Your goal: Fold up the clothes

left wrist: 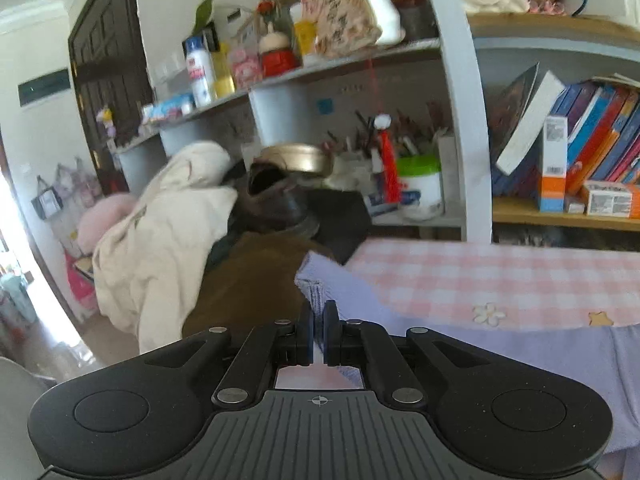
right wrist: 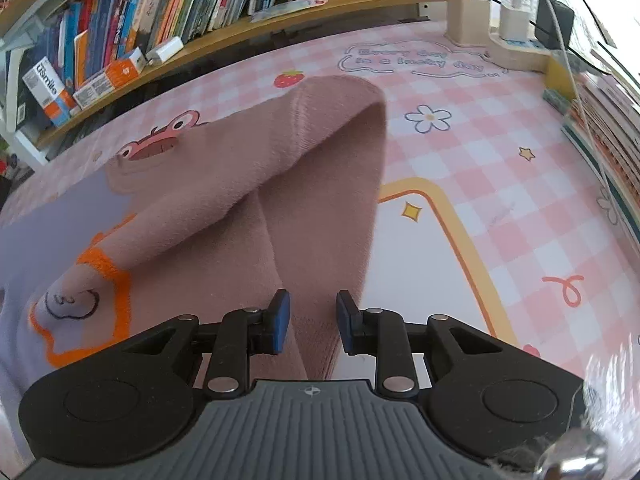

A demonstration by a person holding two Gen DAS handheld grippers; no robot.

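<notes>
A sweater lies on the pink checked table mat (right wrist: 500, 168). Its body is lavender (left wrist: 500, 356) and one sleeve is dusty pink (right wrist: 320, 184), with an orange-edged patch (right wrist: 80, 292) on the front. In the left wrist view my left gripper (left wrist: 319, 320) is shut on the sweater's ribbed lavender edge (left wrist: 316, 292) and holds it just above the mat. In the right wrist view my right gripper (right wrist: 313, 312) is open, its fingers on either side of the folded pink sleeve's near end.
A pile of other clothes, cream (left wrist: 160, 232) and brown (left wrist: 248, 280), lies at the table's left end. Shelves with books (left wrist: 580, 152) and jars stand behind. A power strip with chargers (right wrist: 528, 28) and stacked books (right wrist: 608, 120) sit at the right.
</notes>
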